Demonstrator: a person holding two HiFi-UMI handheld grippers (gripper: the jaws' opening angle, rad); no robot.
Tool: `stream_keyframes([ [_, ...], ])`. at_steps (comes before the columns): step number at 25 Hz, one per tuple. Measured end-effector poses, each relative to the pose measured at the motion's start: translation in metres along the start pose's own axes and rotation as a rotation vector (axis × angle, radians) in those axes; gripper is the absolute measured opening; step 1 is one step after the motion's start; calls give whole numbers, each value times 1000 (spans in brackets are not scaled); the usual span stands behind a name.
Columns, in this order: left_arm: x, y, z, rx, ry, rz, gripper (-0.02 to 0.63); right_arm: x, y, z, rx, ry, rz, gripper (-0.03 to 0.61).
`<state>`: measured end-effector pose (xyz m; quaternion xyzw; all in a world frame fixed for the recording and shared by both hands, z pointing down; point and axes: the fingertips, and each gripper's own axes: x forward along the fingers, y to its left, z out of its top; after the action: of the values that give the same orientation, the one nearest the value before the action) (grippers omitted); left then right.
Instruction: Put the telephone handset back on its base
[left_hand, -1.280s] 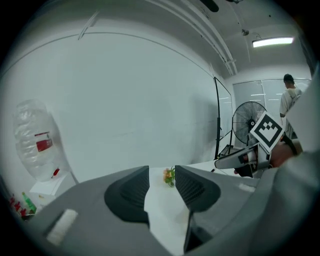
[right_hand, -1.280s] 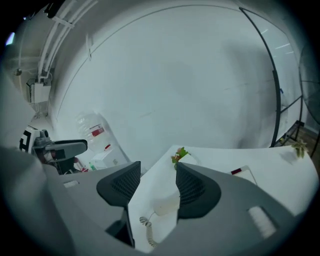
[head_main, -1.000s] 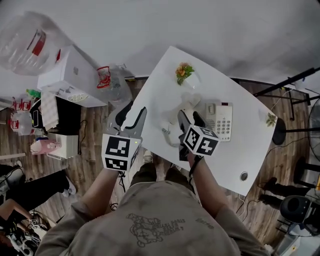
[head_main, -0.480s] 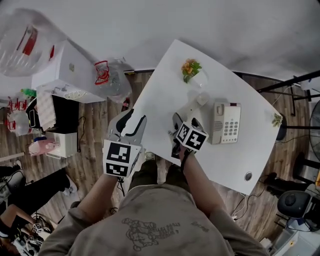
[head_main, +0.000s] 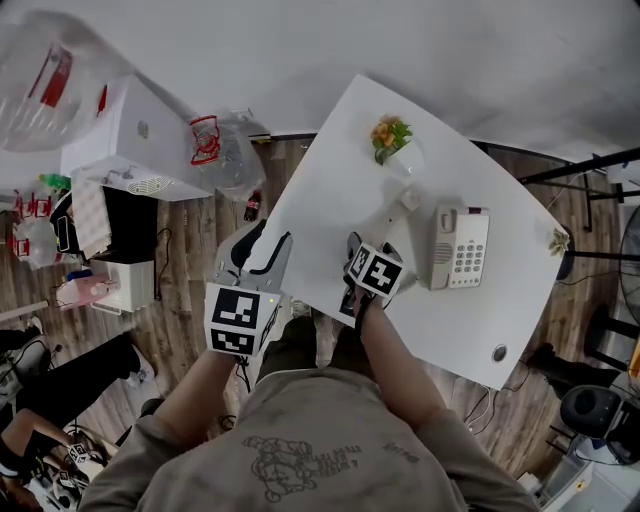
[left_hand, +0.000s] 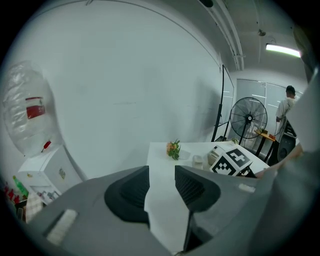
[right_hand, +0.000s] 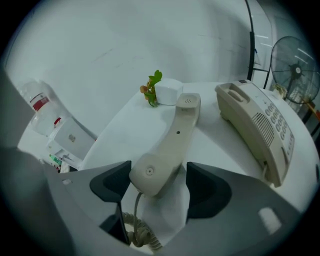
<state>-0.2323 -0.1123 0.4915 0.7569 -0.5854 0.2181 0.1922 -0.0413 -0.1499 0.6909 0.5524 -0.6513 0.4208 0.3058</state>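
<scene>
Beige handset (right_hand: 170, 140): on desk (right_hand: 125, 130), left of base (right_hand: 260, 125).
R hand-held gripper (right_hand: 157, 175): jaws just opening, handset end btwn, loose.
L hand-held gripper (left_hand: 162, 177): ajar, empty.

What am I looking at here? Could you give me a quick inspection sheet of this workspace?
Surface: white table.
Job's things: handset lies on the table, off the base beside it.
Clutter: flower pot, small plant at table's edge.
Grippers: left gripper open, empty; right gripper open, jaws have just been opening, handset's end between them.
Cables: coiled cord at handset's near end.
Surroundings: fan, water bottle, wooden floor.
</scene>
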Motion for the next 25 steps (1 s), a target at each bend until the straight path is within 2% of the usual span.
stream_keyframes([
  [4, 3, -1, -2, -23, 6, -5, 160, -5, -10, -2, -18, -3, -19, 307],
  [7, 5, -4, 0, -38, -4, -6, 149, -8, -20, -2, -41, 4, -33, 316],
  [10, 10, -11, 2, -39, -8, -20, 149, -7, -29, 2, -48, 15, -38, 360],
  [15, 8, -17, 1, -35, -3, -25, 144, -6, -43, 11, -19, 4, -88, 289],
  [16, 9, -19, 0, -36, -3, -24, 144, -5, -46, 14, -16, 2, -89, 291],
  [19, 12, -25, -3, -41, 2, -29, 144, 0, -55, 20, -23, 10, -73, 356],
  [25, 12, -28, -7, -43, 15, -31, 144, 8, -43, 25, -14, 1, -30, 386],
])
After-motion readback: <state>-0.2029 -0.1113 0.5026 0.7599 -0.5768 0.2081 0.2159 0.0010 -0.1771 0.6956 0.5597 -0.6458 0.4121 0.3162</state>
